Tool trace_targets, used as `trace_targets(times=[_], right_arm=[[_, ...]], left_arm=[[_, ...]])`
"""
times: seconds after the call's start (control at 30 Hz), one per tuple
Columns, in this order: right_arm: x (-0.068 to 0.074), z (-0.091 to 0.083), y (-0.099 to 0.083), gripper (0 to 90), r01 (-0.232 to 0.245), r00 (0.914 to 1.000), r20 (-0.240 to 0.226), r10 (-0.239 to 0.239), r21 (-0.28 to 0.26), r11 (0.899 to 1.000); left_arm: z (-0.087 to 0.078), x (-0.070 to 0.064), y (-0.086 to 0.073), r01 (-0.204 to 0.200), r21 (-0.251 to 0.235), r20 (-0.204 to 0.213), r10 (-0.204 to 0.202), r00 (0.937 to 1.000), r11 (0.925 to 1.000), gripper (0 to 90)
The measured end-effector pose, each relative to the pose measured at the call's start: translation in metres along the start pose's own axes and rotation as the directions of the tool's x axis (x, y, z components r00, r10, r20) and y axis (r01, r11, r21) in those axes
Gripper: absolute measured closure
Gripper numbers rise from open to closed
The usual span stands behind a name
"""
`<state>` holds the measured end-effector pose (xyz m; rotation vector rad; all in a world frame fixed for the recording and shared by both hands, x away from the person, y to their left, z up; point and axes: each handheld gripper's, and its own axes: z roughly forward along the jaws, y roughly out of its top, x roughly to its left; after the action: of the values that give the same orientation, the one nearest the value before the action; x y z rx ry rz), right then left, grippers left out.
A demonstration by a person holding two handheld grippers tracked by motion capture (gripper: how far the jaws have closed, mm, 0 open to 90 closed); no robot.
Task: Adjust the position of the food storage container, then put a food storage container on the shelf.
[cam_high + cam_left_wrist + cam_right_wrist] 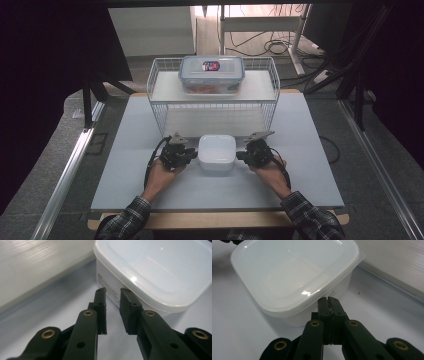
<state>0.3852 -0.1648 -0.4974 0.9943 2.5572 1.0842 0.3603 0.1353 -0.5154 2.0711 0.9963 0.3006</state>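
The left gripper (186, 155) sits just left of the white lidded container (217, 152), its jaws a narrow gap apart and pointed at the container's side wall, holding nothing. The container rests on the grey table (125, 165) before a wire rack (160, 107), which carries a clear blue-clipped food box (212, 74). The right gripper (246, 156), jaws pressed together, sits just beside the container's right wall

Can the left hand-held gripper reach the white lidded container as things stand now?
Probably yes: the left hand-held gripper sits right at the white lidded container, jaws slightly apart, with nothing between them.
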Motion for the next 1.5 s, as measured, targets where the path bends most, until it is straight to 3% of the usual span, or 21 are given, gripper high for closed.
trace_targets(times=[0.13, 0.27, 0.37, 0.43, 0.57, 0.77, 1.0, 1.2, 1.37, 1.5], right_arm=[[0.002, -0.005, -0.003, 88.9, 0.002, 0.9999, -0.014, -0.002, -0.003, 1.0], [0.005, -0.006, -0.004, 87.6, 0.023, 0.9997, 0.001, -0.023, 0.002, 1.0], [0.004, -0.01, -0.005, 83.7, 0.039, 0.999, 0.021, -0.039, -0.007, 0.999], [0.002, -0.014, -0.006, 80.4, 0.042, 0.9985, 0.036, -0.042, -0.016, 0.999], [-0.006, -0.028, -0.009, 69.6, 0.015, 0.9991, 0.04, -0.013, -0.059, 0.998], [-0.008, -0.042, -0.011, 51.4, 0.013, 0.9992, 0.039, -0.009, -0.097, 0.995], [-0.004, -0.044, -0.016, 28.0, 0.043, 0.9991, 0.003, -0.043, -0.11, 0.993], [0.0, -0.042, -0.023, 19.1, 0.054, 0.9985, -0.006, -0.055, -0.105, 0.993], [-0.003, -0.041, -0.021, 12.4, 0.023, 0.9995, -0.016, -0.026, -0.126, 0.992], [-0.002, -0.04, -0.019, 8.4, 0.028, 0.9993, -0.022, -0.031, -0.128, 0.991]], left_arm=[[-0.003, -0.006, -0.002, -0.025, 0.01, -0.007, 0.025, 0.9997, 0.9996, 74.6], [-0.003, -0.002, -0.001, -0.007, 0.007, -0.012, 0.007, 0.9999, 0.9999, 68.8], [-0.012, 0.001, -0.003, -0.015, -0.004, -0.045, 0.015, 0.9989, 0.9999, 63.1], [-0.017, 0.003, -0.005, 0.0, -0.023, -0.05, -0.001, 0.9988, 0.9997, 58.1], [-0.032, 0.007, -0.011, 0.005, -0.058, -0.059, -0.009, 0.9982, 0.9983, 45.9], [-0.042, 0.006, -0.017, 0.003, -0.109, -0.054, -0.009, 0.9985, 0.9941, 26.6], [-0.045, -0.001, -0.023, -0.03, -0.098, -0.043, 0.026, 0.9987, 0.9947, 11.6], [-0.045, 0.001, -0.028, -0.03, -0.076, -0.042, 0.027, 0.9988, 0.9967, 9.1], [-0.045, 0.003, -0.027, -0.02, -0.087, -0.025, 0.018, 0.9995, 0.996, 7.3], [-0.042, 0.002, -0.027, -0.046, -0.084, -0.016, 0.045, 0.9989, 0.9954, 6.5]])
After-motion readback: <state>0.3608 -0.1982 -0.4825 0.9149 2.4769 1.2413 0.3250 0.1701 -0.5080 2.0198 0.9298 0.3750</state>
